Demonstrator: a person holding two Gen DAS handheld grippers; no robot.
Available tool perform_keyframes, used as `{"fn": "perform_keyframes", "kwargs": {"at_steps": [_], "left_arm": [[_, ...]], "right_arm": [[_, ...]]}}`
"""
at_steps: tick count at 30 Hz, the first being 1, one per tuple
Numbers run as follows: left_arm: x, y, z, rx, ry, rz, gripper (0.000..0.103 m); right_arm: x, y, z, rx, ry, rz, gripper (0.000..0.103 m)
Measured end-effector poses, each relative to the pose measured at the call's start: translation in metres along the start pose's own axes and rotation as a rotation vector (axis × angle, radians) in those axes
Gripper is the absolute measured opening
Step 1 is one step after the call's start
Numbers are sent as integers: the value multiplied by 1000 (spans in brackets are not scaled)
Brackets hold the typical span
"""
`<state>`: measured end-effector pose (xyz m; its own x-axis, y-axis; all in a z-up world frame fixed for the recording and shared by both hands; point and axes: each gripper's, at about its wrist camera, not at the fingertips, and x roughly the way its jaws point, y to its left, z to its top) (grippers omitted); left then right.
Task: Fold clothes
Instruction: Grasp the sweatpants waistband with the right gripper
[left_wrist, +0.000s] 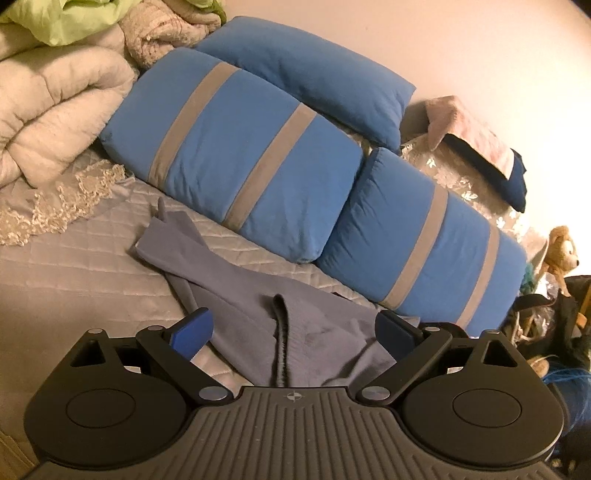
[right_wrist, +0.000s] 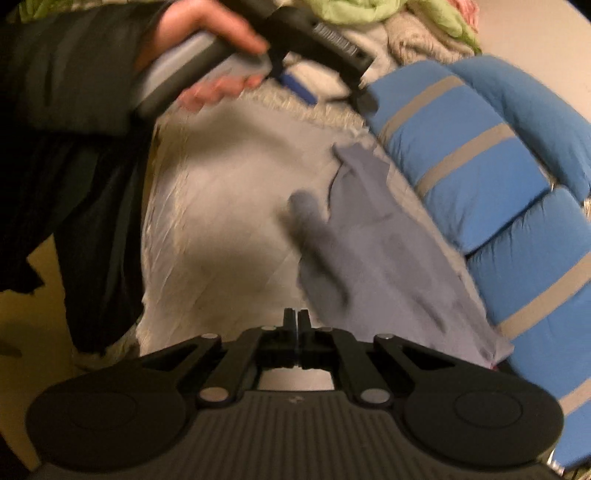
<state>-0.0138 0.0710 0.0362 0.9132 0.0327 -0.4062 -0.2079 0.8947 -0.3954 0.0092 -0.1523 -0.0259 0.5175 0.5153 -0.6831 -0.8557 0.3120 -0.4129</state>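
Your left gripper (left_wrist: 293, 328) spread wide above the grey garment (left_wrist: 236, 295), nothing pinched between its blue pads (left_wrist: 192, 330), garment rumpled on the quilted bedspread (left_wrist: 74, 266), striped blue pillows (left_wrist: 236, 158) behind

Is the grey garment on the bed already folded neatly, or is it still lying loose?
Still loose. The grey garment lies rumpled on the bed, with one long part stretched toward the pillows and uneven creases.

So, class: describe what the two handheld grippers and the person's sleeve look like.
Left gripper: black linkage arms, silver pivots, round black discs, ribbed grey body with a small compass mark, blue finger pads. Right gripper: the same black-and-grey build. The sleeve is dark.
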Motion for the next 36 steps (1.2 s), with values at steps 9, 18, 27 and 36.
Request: {"fn": "perform_keyframes", "kwargs": {"at_steps": [9, 18, 27, 36], "left_arm": [[2, -3, -1, 6, 5, 11, 95], [4, -1, -2, -3, 17, 14, 96], [3, 7, -1, -38, 22, 18, 96], [9, 11, 0, -63, 45, 15, 96]], "right_arm": [[2, 6, 12, 46, -63, -100, 63], [49, 32, 63, -217, -69, -235, 81], [106, 38, 90, -267, 61, -260, 61], [91, 51, 77, -200, -15, -308, 11]]}}
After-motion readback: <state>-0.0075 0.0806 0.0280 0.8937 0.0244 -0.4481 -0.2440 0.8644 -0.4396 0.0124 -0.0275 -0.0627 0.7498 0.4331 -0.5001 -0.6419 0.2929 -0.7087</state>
